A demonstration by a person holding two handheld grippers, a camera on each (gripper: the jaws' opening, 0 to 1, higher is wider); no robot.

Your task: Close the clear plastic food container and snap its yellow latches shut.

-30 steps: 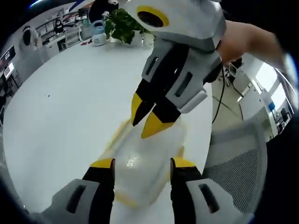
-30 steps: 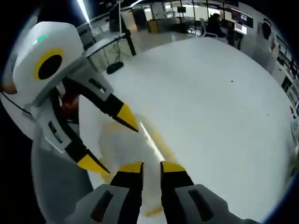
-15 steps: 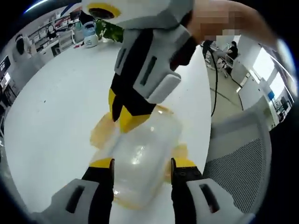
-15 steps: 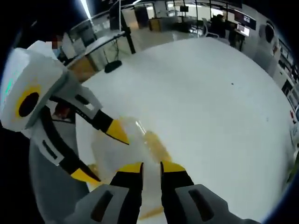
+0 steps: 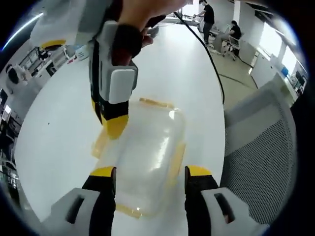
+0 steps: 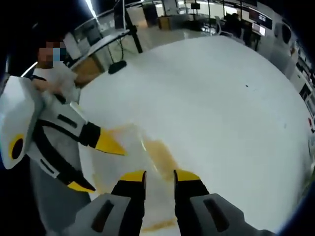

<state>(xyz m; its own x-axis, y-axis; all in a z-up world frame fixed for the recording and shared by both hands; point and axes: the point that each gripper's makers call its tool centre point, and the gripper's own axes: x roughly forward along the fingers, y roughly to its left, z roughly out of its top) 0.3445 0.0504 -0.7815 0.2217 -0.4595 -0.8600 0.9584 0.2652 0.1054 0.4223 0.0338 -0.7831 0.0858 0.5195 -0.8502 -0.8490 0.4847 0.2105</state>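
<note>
The clear plastic container (image 5: 147,157) lies on the white table (image 5: 54,128), lid on top, with yellow latches (image 5: 101,142) along its sides. My left gripper (image 5: 150,173) is open, one jaw on each long side of the container's near end. My right gripper (image 5: 113,125) comes down from above, its yellow tips together at the container's left edge beside a latch. In the right gripper view, my right gripper (image 6: 160,177) has its jaws close together just above the lid (image 6: 123,147), with a yellow latch (image 6: 160,155) right ahead of them. The left gripper (image 6: 93,164) stands open at the left.
A grey mesh chair (image 5: 261,147) stands close to the table's right edge. A black cable (image 5: 211,54) trails off the table toward the floor. The person holding the grippers (image 6: 54,73) stands at the table's edge. Desks and people are far behind.
The right gripper has shifted from over the lid's far end to the container's left side by the latch. Its jaws stand slightly further apart. The left gripper stays open around the container.
</note>
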